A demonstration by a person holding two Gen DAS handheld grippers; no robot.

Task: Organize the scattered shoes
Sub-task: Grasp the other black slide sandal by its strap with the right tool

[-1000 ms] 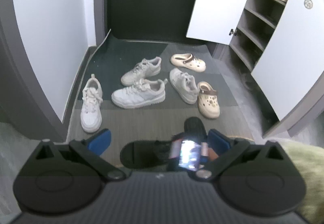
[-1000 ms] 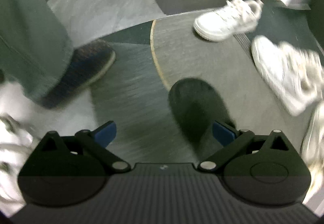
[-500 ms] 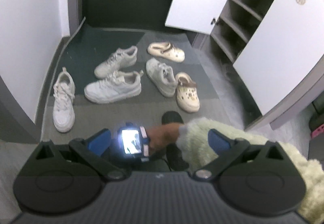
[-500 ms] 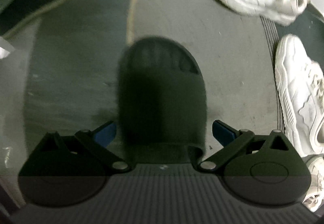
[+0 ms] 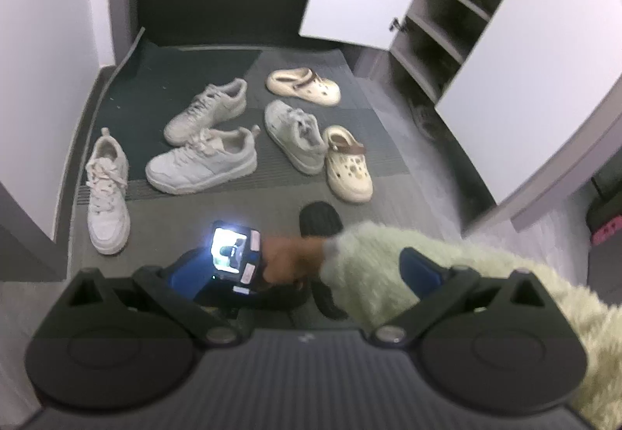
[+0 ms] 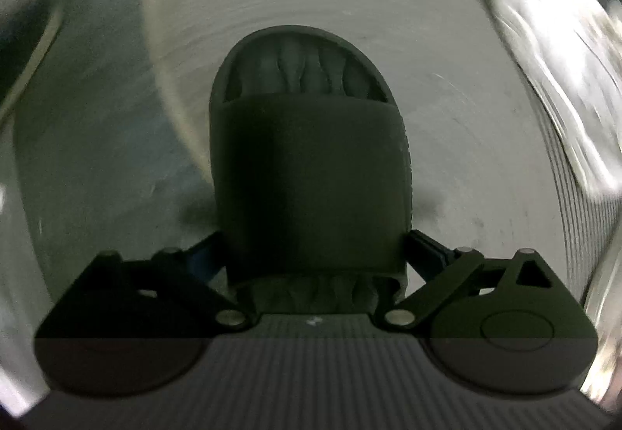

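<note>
I am looking past my left gripper [image 5: 297, 270], fingers spread wide and empty, at white sneakers [image 5: 204, 167] scattered far across the mat [image 5: 233, 60]. My right gripper [image 6: 311, 255] is squeezing the dark slide [image 6: 311, 158] near me. I can read no brand.

The left wrist view looks down from high over the floor mat [image 5: 163, 68]; the right sits low, sharing the black slide [image 5: 319, 217].
</note>
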